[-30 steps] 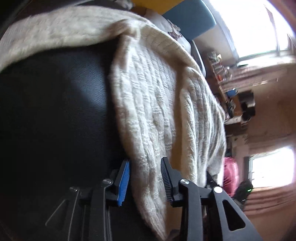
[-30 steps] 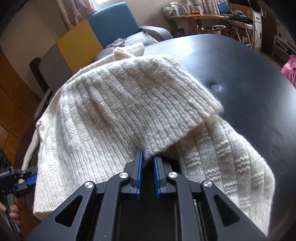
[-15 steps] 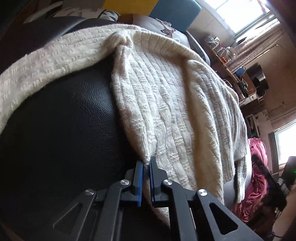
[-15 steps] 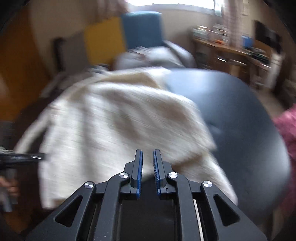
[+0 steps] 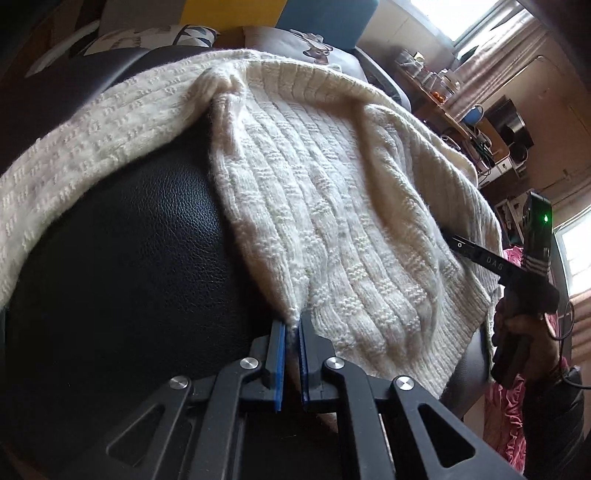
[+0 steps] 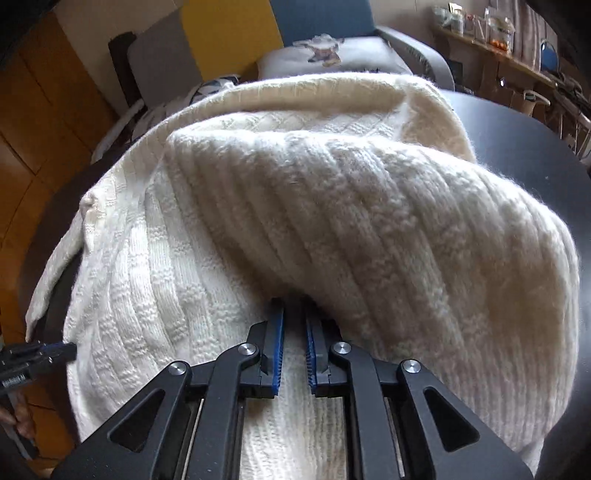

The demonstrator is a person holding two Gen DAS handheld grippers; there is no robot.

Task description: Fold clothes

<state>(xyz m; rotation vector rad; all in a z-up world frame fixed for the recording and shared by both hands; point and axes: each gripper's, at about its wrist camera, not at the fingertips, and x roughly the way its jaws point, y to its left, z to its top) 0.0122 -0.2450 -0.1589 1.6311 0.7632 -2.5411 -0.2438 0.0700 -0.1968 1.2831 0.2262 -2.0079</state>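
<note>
A cream knit sweater lies spread over a black leather surface. My left gripper is shut on the sweater's side edge, and a thin pinch of knit shows between the blue pads. In the right wrist view a thick fold of the sweater is doubled back over its body. My right gripper sits under that fold with its jaws closing narrowly on the knit, and the tips are partly hidden. The right gripper's handle shows at the sweater's far side. At the lower left is the left gripper.
A blue and yellow chair with a printed cushion stands behind the surface. A cluttered shelf runs along the window wall. Pink cloth lies low at the right. The leather surface's bare edge lies to the right of the sweater.
My left gripper went from open around the sweater's edge to shut on it. My right gripper has carried its fold across the sweater toward the left. Both wrists have rolled.
</note>
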